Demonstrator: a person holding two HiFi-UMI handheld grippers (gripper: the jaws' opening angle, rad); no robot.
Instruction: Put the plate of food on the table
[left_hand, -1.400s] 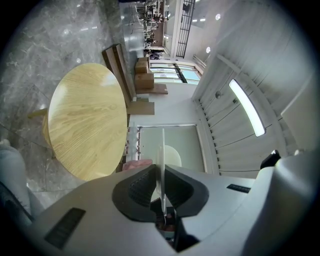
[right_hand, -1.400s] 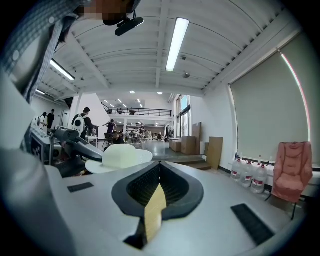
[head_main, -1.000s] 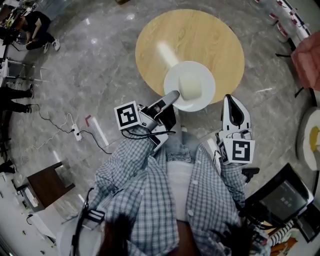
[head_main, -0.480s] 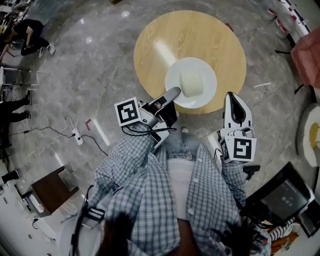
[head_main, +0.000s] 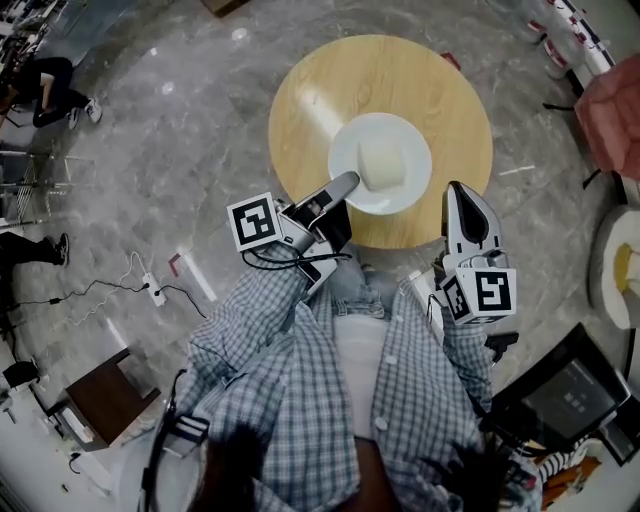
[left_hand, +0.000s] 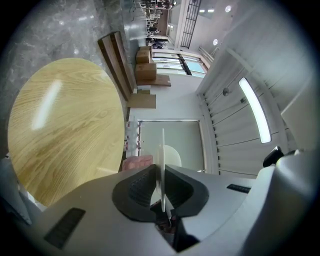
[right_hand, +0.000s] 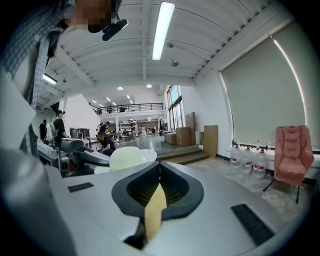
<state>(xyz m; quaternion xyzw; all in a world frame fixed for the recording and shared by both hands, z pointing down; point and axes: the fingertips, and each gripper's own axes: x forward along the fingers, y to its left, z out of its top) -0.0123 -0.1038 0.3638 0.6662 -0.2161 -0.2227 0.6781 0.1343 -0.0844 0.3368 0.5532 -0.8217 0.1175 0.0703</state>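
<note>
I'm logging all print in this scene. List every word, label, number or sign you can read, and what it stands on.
No readable words or numbers anywhere.
Marker cube on the left hand-held gripper: square black-and-white pattern, no letters.
Marker cube on the right hand-held gripper: same kind of pattern, no letters.
Water bottles: red labels, too small to read.
Screen: pale marks, too blurred to read.

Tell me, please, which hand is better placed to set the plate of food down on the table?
Left. The left tool is clamped on the rim of the plate, which carries the food over the round table. The right tool is shut, clear of the plate.
</note>
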